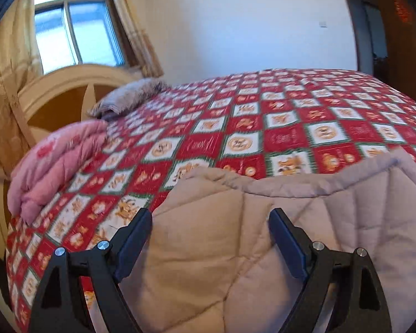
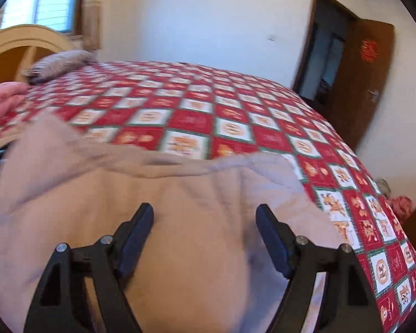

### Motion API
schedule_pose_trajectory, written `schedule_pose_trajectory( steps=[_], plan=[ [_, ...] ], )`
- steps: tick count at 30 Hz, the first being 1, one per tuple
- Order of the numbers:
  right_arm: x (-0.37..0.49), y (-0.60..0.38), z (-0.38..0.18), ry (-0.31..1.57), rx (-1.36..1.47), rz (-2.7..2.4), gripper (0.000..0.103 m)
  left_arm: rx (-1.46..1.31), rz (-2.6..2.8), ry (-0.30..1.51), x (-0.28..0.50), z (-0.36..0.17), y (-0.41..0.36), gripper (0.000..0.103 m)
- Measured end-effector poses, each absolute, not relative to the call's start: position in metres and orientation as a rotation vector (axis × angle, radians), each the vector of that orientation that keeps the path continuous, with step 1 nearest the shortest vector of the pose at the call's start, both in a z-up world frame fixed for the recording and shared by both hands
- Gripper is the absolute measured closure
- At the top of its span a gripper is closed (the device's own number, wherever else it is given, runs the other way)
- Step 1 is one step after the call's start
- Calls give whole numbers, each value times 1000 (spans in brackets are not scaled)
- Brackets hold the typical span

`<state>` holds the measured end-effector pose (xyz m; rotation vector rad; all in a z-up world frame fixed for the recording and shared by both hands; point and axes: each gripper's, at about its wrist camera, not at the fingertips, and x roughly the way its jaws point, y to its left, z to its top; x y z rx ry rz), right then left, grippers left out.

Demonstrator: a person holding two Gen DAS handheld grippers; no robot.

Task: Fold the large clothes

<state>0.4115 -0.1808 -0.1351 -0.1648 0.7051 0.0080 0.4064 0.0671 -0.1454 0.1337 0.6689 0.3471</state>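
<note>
- Your left hand-held gripper [image 1: 209,222] is hovering with its jaws spread wide above the beige quilted padded garment [image 1: 235,249], pinching nothing.
- Your right hand-held gripper [image 2: 205,217] is likewise standing spread over the same beige garment [image 2: 152,222], with no fabric between its pads.
- The garment is lying on the near edge of the bed, on top of the red-and-white checked bedspread with orange figures [image 1: 263,127], its far hem rumpled.
- A folded pink quilt [image 1: 58,163] is sitting at the bedspread's left side, near the garment but apart from it.
- A grey pillow [image 1: 127,97] is resting further back by the cream arched wooden headboard [image 1: 69,83].
- Beyond the bed, a curtained window [image 1: 77,27] and an open brown wooden door [image 2: 371,77] are showing.
</note>
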Motion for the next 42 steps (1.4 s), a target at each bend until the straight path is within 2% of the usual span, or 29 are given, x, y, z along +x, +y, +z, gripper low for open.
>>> schedule_pose_trajectory(
  steps=[5, 21, 42],
  plan=[
    [435, -211, -155, 741, -85, -55, 24, 29, 354, 709, 423, -164, 85, 15],
    [454, -225, -180, 808, -3, -64, 20, -14, 348, 775, 450, -194, 85, 4],
    [465, -220, -189, 859, -48, -97, 17, 14, 370, 798, 456, -198, 83, 3]
  ],
)
